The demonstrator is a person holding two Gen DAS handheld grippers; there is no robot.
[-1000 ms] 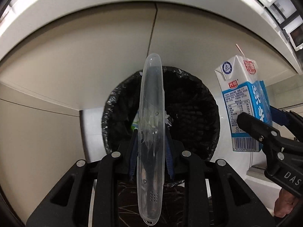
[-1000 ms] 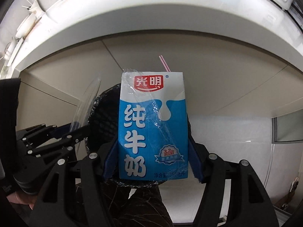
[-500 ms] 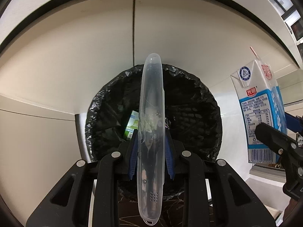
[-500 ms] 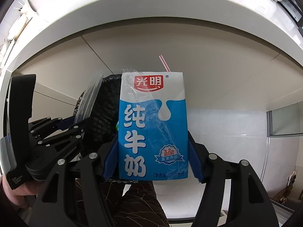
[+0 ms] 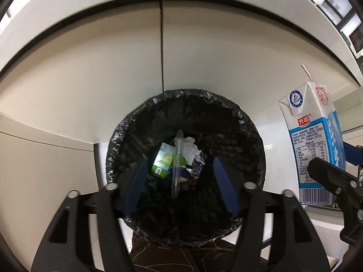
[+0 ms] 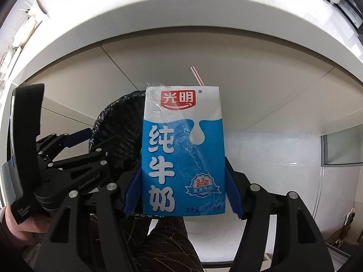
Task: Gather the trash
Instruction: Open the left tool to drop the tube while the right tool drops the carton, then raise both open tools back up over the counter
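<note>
- In the left wrist view, a cream cabinet front fills the background, split by a dark vertical seam that runs down to the far rim of the bin.
- The trash bin, round and lined with a black bag, sits straight below the left gripper.
- The left gripper's jaws have just been opening and now stand apart, blue pads on either side of the bin's mouth with nothing between them.
- A clear plastic case lies inside the bin, free of the pads. Its long axis runs from the near side of the bin toward the far side, rounded end pointing away from the camera.
- Left of the case, in the bin, lies a small green-and-white carton. Right of the case's far end sits crumpled white paper.
- Near the right edge of the same view, the milk carton stands upright, outside the bin's rim and above floor level.
- In the right wrist view, the right gripper is clamped on this carton, one blue pad on each narrow side near its base.
- The carton's long axis points up the frame, away from the camera, printed blue front facing the lens.
- A pink-striped straw sticks out of its top, leaning left.
- A clear wrapper runs diagonally across its front.
- The bin is partly hidden behind the carton's left side.
</note>
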